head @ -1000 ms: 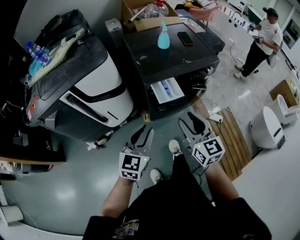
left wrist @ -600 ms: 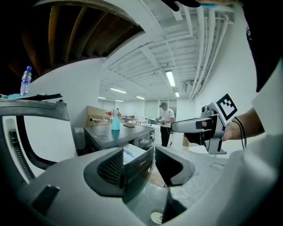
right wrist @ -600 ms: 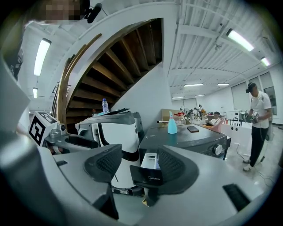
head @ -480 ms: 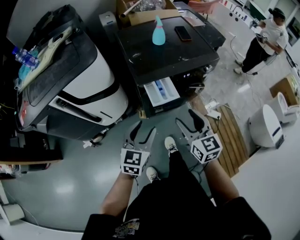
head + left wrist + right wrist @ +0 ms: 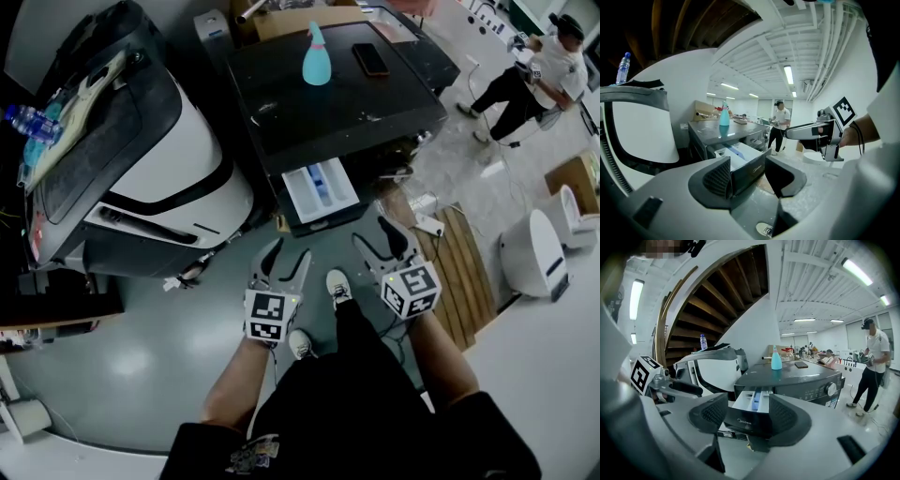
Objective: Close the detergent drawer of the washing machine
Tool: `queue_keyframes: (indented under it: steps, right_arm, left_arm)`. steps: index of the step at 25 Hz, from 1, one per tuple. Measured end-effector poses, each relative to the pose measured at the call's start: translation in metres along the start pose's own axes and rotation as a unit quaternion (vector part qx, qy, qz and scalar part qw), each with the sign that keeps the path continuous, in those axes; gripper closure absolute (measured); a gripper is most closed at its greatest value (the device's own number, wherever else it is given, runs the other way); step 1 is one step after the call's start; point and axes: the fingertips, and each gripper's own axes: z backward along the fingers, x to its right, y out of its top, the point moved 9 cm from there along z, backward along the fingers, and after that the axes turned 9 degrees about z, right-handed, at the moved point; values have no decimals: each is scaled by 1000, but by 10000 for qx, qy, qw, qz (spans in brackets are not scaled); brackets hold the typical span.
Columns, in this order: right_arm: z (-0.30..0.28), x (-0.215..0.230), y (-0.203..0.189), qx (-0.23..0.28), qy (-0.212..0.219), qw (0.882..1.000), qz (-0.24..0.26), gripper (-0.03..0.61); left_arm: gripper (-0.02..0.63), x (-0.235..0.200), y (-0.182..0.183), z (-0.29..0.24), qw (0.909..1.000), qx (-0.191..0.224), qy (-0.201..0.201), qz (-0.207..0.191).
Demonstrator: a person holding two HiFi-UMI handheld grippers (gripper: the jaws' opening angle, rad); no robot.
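The dark washing machine [image 5: 347, 112] stands ahead, and its white detergent drawer [image 5: 321, 187] is pulled out of the front. My left gripper [image 5: 283, 266] hangs open a short way before the drawer, nothing between its pads. My right gripper [image 5: 378, 247] is beside it to the right, its jaws opening and empty. In the left gripper view the drawer's dark front [image 5: 746, 165] shows beyond the left gripper [image 5: 747, 176], apart from it. The right gripper view has the drawer [image 5: 751, 405] straight ahead of the right gripper [image 5: 749, 417], with a gap between them.
A teal spray bottle [image 5: 316, 58] and a phone [image 5: 370, 58] lie on the machine's top. A white and black appliance [image 5: 150, 169] stands at the left. A power strip [image 5: 429, 225], a wooden pallet [image 5: 469, 272] and a white unit [image 5: 532, 255] are at the right. A person [image 5: 536, 75] stands far off.
Both grippers have come nearer to the open drawer and sunk a little. Their jaws have spread wider. The drawer has not moved.
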Motion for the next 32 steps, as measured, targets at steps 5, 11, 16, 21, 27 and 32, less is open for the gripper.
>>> queue_keyframes:
  steps: [5, 11, 16, 21, 27, 32]
  right_arm:
    - [-24, 15, -17, -285, 121, 9995, -49, 305]
    - [-47, 35, -38, -607, 215, 9978, -155, 305]
    - [-62, 43, -51, -802, 322, 9961, -185, 313]
    - [-70, 49, -57, -916, 331, 9949, -265, 324]
    - [-76, 53, -59, -1004, 389, 9934, -384, 348]
    - [-82, 57, -62, -998, 419, 9933, -394, 379]
  left_arm:
    - [402, -12, -9, -24, 9995, -165, 163, 208]
    - [402, -25, -20, -46, 9981, -344, 304, 406]
    - [402, -33, -24, -58, 9969, -421, 429, 510]
    - [407, -36, -26, -66, 9957, -440, 591, 567]
    - [448, -34, -27, -72, 9940, -495, 729, 640]
    - [457, -32, -28, -74, 9932, -481, 797, 706]
